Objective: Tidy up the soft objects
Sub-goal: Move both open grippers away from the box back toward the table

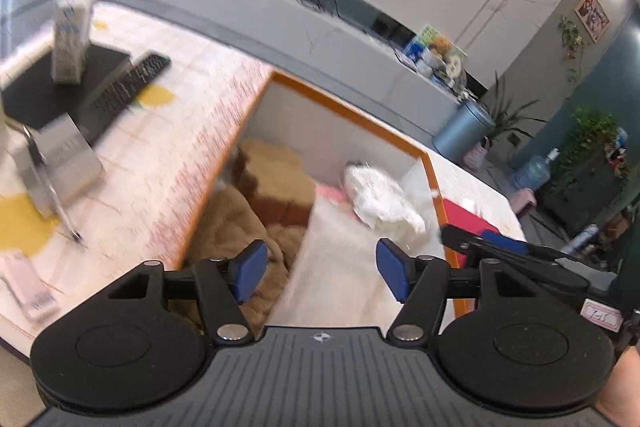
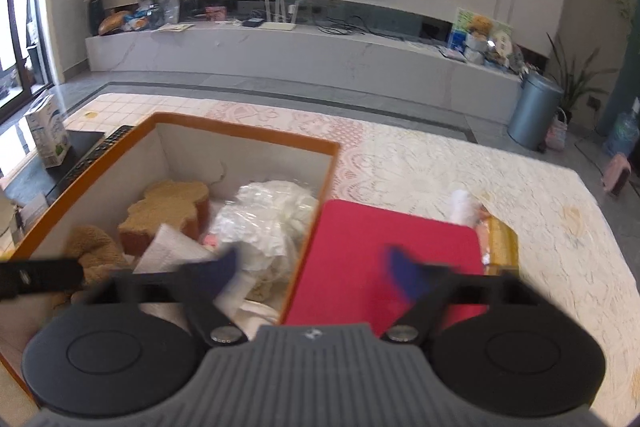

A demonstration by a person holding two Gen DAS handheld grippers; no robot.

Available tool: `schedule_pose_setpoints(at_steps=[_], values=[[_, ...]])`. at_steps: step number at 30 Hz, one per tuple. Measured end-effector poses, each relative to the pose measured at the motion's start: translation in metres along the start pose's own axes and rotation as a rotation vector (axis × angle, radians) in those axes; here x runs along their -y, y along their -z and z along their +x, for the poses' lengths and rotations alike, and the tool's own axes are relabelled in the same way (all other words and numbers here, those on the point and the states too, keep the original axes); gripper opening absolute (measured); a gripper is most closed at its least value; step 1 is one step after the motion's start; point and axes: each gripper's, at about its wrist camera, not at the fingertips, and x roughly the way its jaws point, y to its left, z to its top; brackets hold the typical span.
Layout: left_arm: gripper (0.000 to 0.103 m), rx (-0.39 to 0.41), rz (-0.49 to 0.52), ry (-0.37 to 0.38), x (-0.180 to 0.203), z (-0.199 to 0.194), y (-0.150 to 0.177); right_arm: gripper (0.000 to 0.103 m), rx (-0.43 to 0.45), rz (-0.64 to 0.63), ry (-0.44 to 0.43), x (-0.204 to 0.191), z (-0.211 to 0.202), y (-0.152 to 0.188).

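Observation:
An orange-rimmed box point(image 1: 348, 109) point(image 2: 240, 131) with white inner walls stands on the table. In it lie a tan plush cushion point(image 1: 276, 173) point(image 2: 168, 207), a brown plush toy point(image 1: 236, 223) point(image 2: 94, 247), a white crumpled bundle point(image 1: 380, 197) point(image 2: 268, 215), a bit of pink fabric point(image 1: 330, 193) and a white cloth point(image 1: 336, 267). My left gripper point(image 1: 322, 273) hangs open above the white cloth, nothing between its blue pads. My right gripper point(image 2: 314, 269) is open over the box's right rim and a flat red pad point(image 2: 384, 251) point(image 1: 464, 217), its fingers blurred.
Left of the box are a milk carton point(image 1: 72, 35) point(image 2: 48, 137), a remote control point(image 1: 128, 85), a black tray point(image 1: 40, 91), a metal stand point(image 1: 56, 163) and a phone point(image 1: 26, 287). A yellow packet point(image 2: 500, 245) lies right of the red pad on the lace tablecloth point(image 2: 460, 167).

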Motion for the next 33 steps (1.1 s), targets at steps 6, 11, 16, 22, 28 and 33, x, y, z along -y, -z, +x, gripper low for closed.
schedule_pose_setpoints(at_steps=[6, 11, 16, 22, 28, 33], values=[[0.075, 0.036, 0.052, -0.061, 0.006, -0.007, -0.006, 0.000, -0.005, -0.057, -0.047, -0.012, 0.020, -0.018], [0.075, 0.011, 0.067, -0.066, 0.003, 0.000, -0.005, 0.000, -0.001, -0.062, -0.052, -0.027, 0.040, -0.039], [0.075, -0.004, 0.063, -0.067, -0.002, 0.004, -0.002, 0.000, -0.099, -0.094, -0.017, -0.043, 0.075, -0.038], [0.075, -0.016, 0.044, -0.053, -0.007, 0.007, -0.003, 0.000, -0.164, -0.227, 0.052, -0.060, 0.099, -0.029], [0.075, -0.022, 0.062, -0.070, -0.001, 0.006, -0.001, 0.000, -0.209, -0.245, 0.022, -0.061, 0.106, -0.030], [0.075, 0.002, 0.082, -0.064, 0.007, -0.005, -0.003, 0.000, -0.135, -0.187, -0.036, -0.051, 0.085, -0.029]])
